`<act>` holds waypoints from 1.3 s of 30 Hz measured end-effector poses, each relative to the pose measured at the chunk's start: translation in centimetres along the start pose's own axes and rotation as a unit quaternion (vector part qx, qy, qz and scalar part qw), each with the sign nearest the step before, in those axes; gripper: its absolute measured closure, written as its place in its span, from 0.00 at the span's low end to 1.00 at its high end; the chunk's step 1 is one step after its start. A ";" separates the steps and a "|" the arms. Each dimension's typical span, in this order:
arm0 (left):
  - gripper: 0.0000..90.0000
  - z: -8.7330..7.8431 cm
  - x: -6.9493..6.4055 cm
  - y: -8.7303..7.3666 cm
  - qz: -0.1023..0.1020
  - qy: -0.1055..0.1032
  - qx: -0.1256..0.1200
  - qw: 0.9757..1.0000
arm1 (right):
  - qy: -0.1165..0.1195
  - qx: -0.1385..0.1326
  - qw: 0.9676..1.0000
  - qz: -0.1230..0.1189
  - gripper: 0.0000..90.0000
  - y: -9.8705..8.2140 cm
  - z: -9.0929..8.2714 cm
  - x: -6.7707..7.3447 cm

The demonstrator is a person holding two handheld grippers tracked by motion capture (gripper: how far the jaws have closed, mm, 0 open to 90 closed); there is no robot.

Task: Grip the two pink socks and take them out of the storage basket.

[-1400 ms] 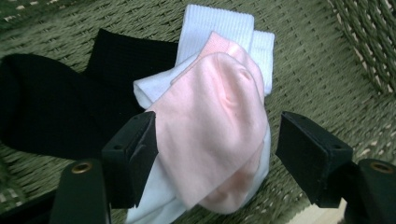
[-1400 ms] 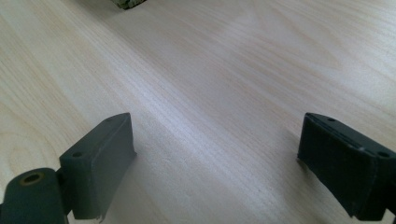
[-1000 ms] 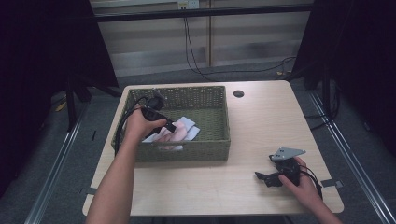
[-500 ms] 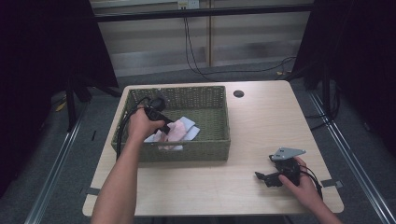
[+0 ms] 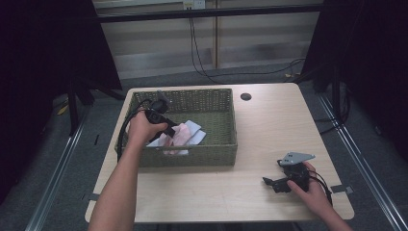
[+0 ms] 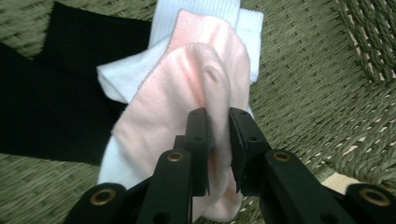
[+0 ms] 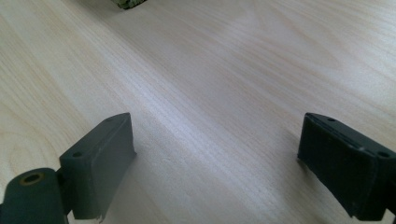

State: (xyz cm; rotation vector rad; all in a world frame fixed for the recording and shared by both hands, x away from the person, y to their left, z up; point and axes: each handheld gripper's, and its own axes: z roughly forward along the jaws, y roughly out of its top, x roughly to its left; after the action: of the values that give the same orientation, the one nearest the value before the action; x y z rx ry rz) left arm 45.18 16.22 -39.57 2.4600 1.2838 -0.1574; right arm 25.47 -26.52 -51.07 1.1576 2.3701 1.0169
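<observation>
So the left claw (image 6: 218,140) is down inside the green wicker basket (image 5: 211,101) at the left half of the table (image 5: 269,125), and it's got the pink sock (image 6: 187,107) pinched. In the left gripper view a fold of that pink fabric sits right between the two black jaws, bunched up and squeezed from both sides, with the rest of the sock spreading away from the tips and draping down under them. The jaws have just been closing, and they're now clamped on the fabric.

The pink sock lies on top of a white sock (image 6: 205,18), which pokes out beyond it on the far side, and next to both there's a black cloth (image 6: 51,93) on the basket floor. From the high view you can see the left claw (image 5: 166,126) reaching in over the basket's left side, the light pile of socks right at its tip.

The right claw (image 7: 217,158) is well apart from all that, resting on bare wood near the table's front right corner, jaws spread wide with nothing between them.
</observation>
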 end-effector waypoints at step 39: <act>0.97 -1.3 0.6 -0.7 -0.011 -0.008 0.006 1.000 | 0.000 0.000 1.000 0.000 0.11 0.0 0.0 0.0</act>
State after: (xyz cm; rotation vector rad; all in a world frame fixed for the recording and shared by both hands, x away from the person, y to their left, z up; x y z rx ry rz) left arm 44.92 17.51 -38.73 2.4499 1.3083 -0.1896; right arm 25.48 -26.52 -51.07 1.1576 2.3705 1.0178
